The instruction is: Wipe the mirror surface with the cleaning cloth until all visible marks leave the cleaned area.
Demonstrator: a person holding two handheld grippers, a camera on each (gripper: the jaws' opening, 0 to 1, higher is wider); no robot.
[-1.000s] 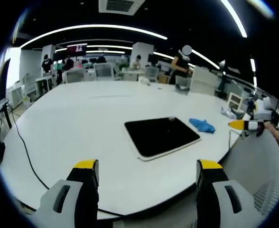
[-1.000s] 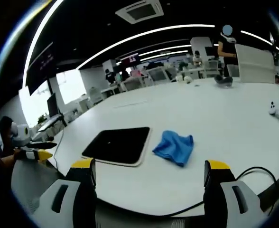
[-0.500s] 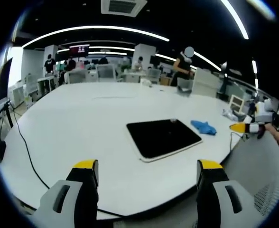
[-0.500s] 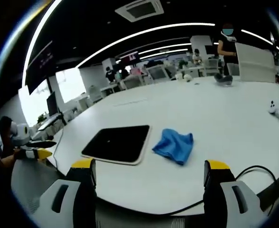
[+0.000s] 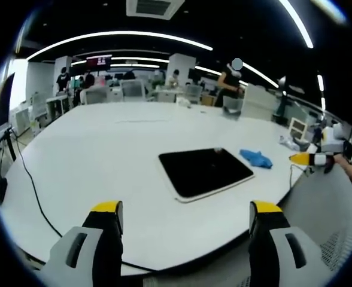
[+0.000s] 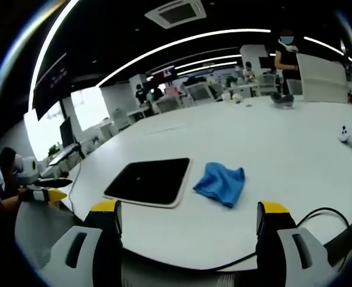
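Open-plan office, large white table (image 5: 104, 155) under curved ceiling light strips. Left gripper (image 5: 184, 236) is held off the table's near edge, jaws spread wide, nothing between them. Right gripper (image 6: 186, 236) likewise spread wide and empty. Beyond them the dark mirror (image 5: 203, 171) (image 6: 149, 181) is laid flat on the table, the blue cleaning cloth (image 6: 221, 183) (image 5: 255, 158) crumpled just beside it. No containers are seen. Against the earlier frames, mirror and cloth are unmoved; only slight camera drift is noted.

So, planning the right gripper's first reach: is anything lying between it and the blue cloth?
No. In the right gripper view, only bare white table lies between the right gripper and the blue cloth.
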